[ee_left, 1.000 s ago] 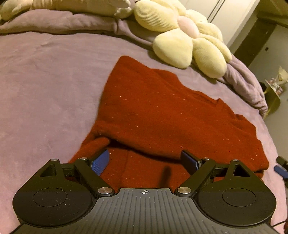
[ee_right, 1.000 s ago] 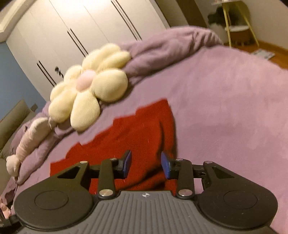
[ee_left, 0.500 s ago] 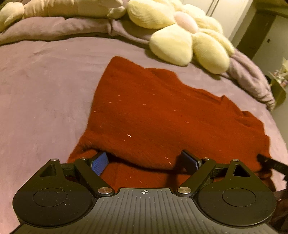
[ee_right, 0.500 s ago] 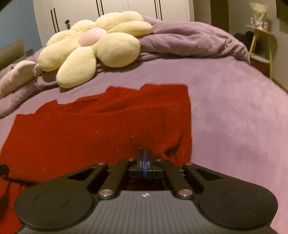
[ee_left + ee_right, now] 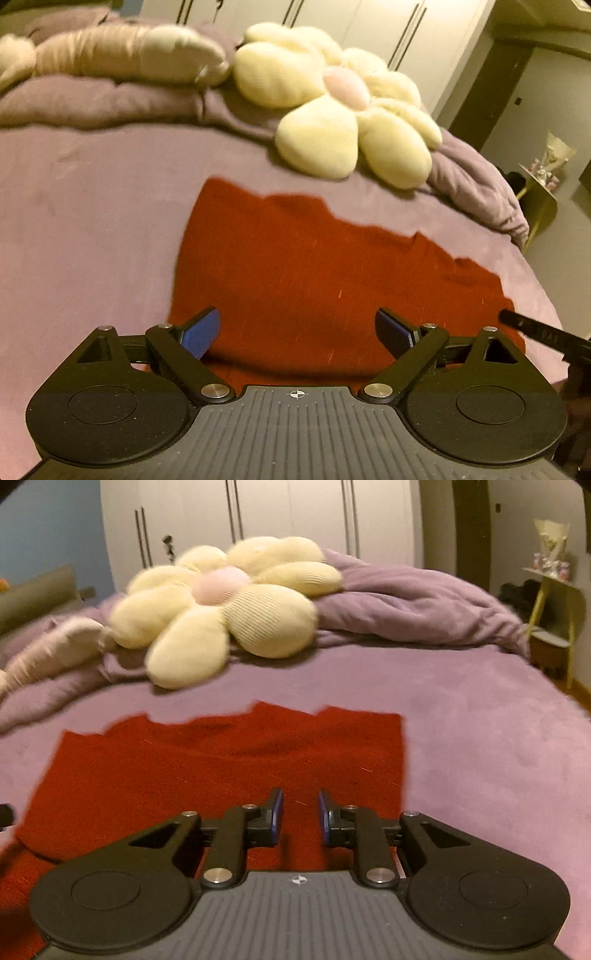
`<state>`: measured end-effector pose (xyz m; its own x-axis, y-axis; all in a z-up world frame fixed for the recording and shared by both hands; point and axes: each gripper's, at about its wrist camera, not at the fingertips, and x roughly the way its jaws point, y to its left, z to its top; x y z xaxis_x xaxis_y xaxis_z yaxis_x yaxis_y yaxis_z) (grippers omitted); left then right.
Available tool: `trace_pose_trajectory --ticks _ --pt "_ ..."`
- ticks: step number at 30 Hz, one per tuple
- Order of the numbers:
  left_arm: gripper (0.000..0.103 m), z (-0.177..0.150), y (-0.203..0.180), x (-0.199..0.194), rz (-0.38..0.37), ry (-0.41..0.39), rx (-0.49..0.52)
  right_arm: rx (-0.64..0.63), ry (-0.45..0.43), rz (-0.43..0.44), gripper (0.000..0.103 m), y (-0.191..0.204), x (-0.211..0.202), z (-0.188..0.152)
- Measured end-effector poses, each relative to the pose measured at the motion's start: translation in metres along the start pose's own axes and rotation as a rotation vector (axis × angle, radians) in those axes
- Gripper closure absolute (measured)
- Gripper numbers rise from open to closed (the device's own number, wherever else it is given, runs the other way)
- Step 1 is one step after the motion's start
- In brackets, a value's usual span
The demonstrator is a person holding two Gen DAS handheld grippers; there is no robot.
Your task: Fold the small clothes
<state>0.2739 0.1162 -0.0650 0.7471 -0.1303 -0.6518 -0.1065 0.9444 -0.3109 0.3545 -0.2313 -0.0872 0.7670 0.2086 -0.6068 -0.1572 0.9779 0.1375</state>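
Red garment (image 5: 314,266) on the bed (image 5: 85,221) under both my claws, left claw (image 5: 297,332) wide, right claw (image 5: 300,814) narrowly parted, flower pillow (image 5: 225,602) beyond the garment

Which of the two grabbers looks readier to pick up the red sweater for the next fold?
Probably the left gripper: its jaws gape wide over the red knitted sweater's near edge. The right gripper is only slightly open.

Purple bed (image 5: 480,738) w/ red garment (image 5: 221,768), flower cushion (image 5: 229,605)
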Motion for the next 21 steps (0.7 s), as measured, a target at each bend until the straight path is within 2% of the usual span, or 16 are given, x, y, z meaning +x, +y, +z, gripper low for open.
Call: trace_pose_trajectory --ticks 2,6,7,10,14,18,19,21 --pt "0.009 0.007 -0.008 0.018 0.052 0.008 0.031 -0.018 0.017 0.018 0.084 0.015 0.012 0.009" --pt "0.012 0.005 -0.012 0.059 0.157 0.109 0.073 -0.048 0.100 -0.034 0.086 0.027 0.054 0.019" --pt "0.009 0.003 -0.011 0.064 0.170 0.115 0.084 -0.067 0.132 -0.060 0.087 0.027 0.065 0.018" --pt "0.005 0.002 -0.005 0.077 0.178 0.112 0.082 -0.105 0.149 -0.088 0.090 0.026 0.084 0.021" --pt "0.000 0.005 -0.004 0.094 0.200 0.111 0.093 -0.056 0.174 -0.113 0.093 0.021 0.108 0.036" --pt "0.001 0.003 -0.005 0.073 0.174 0.106 0.067 -0.128 0.161 -0.134 0.091 0.033 0.102 0.036" --pt "0.001 0.001 -0.003 0.065 0.153 0.098 0.066 -0.129 0.150 -0.114 0.088 0.035 0.089 0.035" --pt "0.001 -0.009 0.004 0.050 0.124 0.091 0.062 -0.120 0.108 -0.043 0.076 0.036 0.056 0.026"
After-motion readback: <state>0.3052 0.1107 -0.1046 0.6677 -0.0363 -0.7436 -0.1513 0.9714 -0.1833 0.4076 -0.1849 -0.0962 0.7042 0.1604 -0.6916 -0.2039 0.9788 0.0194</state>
